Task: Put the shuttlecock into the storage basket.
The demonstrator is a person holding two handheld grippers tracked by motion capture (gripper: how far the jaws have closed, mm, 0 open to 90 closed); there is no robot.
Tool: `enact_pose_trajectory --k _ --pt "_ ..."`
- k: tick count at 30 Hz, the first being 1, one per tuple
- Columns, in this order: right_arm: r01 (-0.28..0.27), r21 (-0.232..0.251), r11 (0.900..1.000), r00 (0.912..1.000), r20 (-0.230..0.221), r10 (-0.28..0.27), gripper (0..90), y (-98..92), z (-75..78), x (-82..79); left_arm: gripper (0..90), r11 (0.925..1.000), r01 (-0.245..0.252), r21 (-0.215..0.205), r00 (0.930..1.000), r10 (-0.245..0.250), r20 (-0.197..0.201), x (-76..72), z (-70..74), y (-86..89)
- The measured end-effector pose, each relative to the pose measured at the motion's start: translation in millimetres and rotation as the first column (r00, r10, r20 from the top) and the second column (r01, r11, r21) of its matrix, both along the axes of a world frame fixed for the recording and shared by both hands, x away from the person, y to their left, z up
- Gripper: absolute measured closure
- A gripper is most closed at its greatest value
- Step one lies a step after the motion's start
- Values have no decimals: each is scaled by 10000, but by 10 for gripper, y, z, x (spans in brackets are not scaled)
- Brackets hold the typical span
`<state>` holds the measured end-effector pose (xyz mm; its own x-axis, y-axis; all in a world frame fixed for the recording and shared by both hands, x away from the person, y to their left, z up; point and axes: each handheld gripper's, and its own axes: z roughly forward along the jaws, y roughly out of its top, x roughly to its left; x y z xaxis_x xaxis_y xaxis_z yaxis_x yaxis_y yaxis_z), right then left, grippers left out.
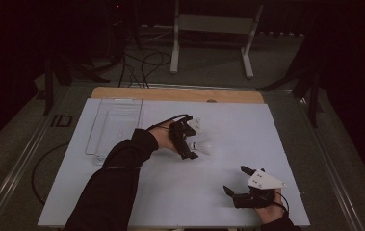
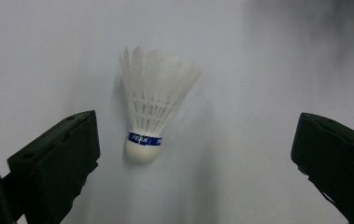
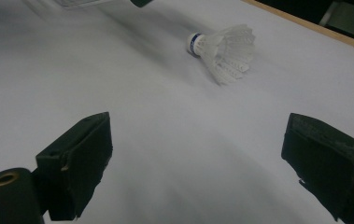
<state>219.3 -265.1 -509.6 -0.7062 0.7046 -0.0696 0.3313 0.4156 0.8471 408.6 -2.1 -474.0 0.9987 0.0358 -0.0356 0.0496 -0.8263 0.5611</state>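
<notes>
Left hand-held gripper (image 1: 189, 144) hovers, jaws wide apart, just above the shuttlecock (image 1: 203, 147) lying mid-desk (image 1: 247, 130); the right hand-held gripper (image 1: 240, 183) idles open nearby. Closing on the feathers could crush them, I reckon.

Bare table (image 1: 180, 192) around shuttlecock (image 1: 203, 147); clear tray (image 1: 115, 125) blocks far-left.

— What colours is the shuttlecock (image 2: 152, 107) showing?
— White feathers, a white cork, a blue band.
— And around it?
— The table (image 1: 247, 130) is looking white; both grippers' jaws are showing black.
</notes>
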Motion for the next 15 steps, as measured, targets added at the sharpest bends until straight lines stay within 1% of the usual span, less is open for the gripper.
enact_pose_trajectory --k 1,2,3,4,6,7,8,9,10,11,12,14,15 --pt "0 0 10000 10000 0 0 86 0 0 0 28 10000 0 0 10000 0 0 0 0 0" --pt "-9 6 10000 10000 -27 9 85 4 0 -3 32 9999 -26 139 10000 27 -89 25 -42 1" --pt "-9 6 10000 10000 -27 9 85 4 0 -3 37 9999 -26 139 10000 27 -89 25 -42 1" --pt "-14 -19 10000 10000 -29 14 86 3 -5 3 42 9994 -89 338 9998 95 -155 57 -86 5" --pt "-17 -36 10000 10000 -44 17 86 4 -8 4 50 9990 -174 412 9996 183 -213 84 -136 10" --pt "-12 -42 10000 10000 -52 12 85 4 -8 3 69 9990 -174 412 9996 183 -213 84 -136 10" --pt "-22 -34 10000 10000 -44 22 86 3 -7 2 74 9979 -189 620 9996 200 -174 101 -194 8" --pt "-22 -25 10000 10000 -39 22 85 3 -5 1 77 9979 -189 620 9996 200 -174 101 -194 8" --pt "-21 -16 10000 10000 -21 21 85 2 -5 1 96 9964 -258 805 9996 269 -128 110 -243 0" --pt "-21 -16 10000 10000 -21 21 85 2 -5 1 104 9964 -258 805 9996 269 -128 110 -243 0" --pt "-16 -13 10000 10000 -31 16 86 1 -5 2 112 9957 -223 903 9997 229 -62 118 -273 -18" --pt "-30 -11 10000 10000 -34 30 85 3 -5 2 152 9962 -229 846 9997 234 -50 129 -287 -33" --pt "-30 -11 10000 10000 -34 30 85 3 -5 2 157 9962 -229 846 9997 234 -50 129 -287 -33"
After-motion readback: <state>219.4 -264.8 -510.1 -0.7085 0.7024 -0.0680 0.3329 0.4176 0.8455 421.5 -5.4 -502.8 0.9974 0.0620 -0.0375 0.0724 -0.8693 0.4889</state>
